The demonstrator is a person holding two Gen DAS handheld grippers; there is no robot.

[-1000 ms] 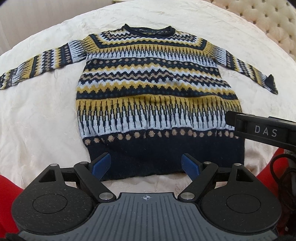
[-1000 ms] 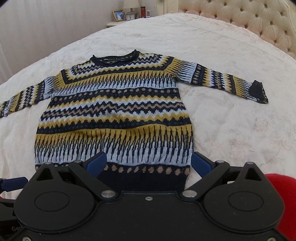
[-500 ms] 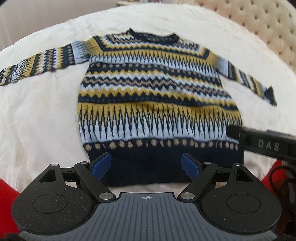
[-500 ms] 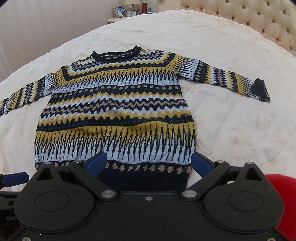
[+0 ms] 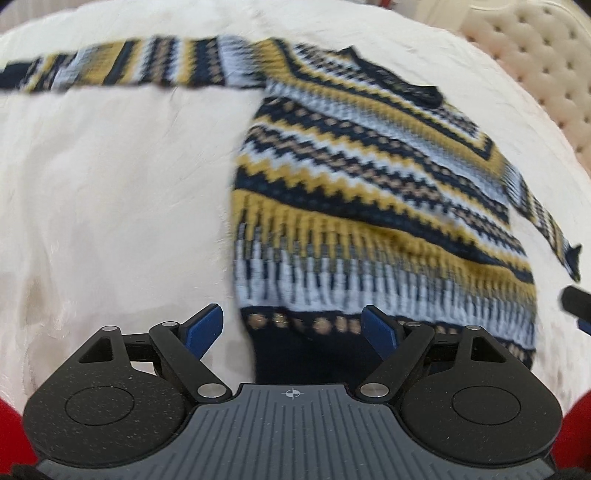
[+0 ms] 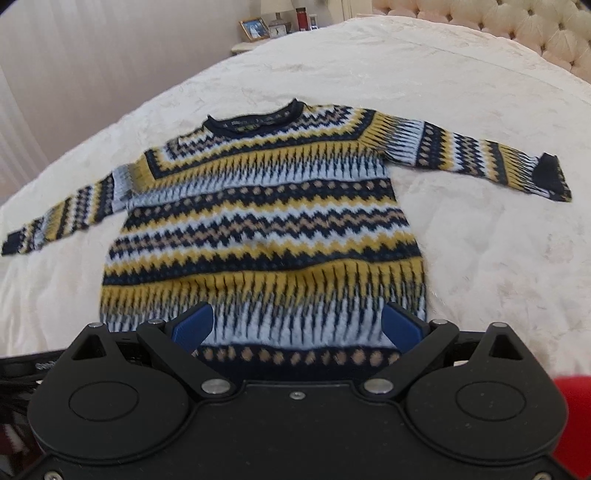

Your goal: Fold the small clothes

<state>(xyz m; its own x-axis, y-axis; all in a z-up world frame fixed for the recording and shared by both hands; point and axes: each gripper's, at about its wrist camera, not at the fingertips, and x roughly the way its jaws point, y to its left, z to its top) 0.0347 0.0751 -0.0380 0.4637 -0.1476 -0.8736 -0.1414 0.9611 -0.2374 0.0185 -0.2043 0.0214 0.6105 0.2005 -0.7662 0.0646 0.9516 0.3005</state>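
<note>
While a cream bedspread (image 6: 461, 92) covers the whole bed, a patterned knit sweater (image 6: 266, 221) in navy, mustard and pale blue lies flat on it, front up, both sleeves spread sideways and the navy hem nearest the cameras. Beyond it stands a tufted headboard (image 6: 517, 33), and a nightstand (image 6: 255, 46) with a framed photo. Above the hem's left corner, the left gripper (image 5: 293, 326) has its blue fingers apart, holding nothing. Over the hem, the right gripper (image 6: 297, 326) is likewise spread and empty.
</note>
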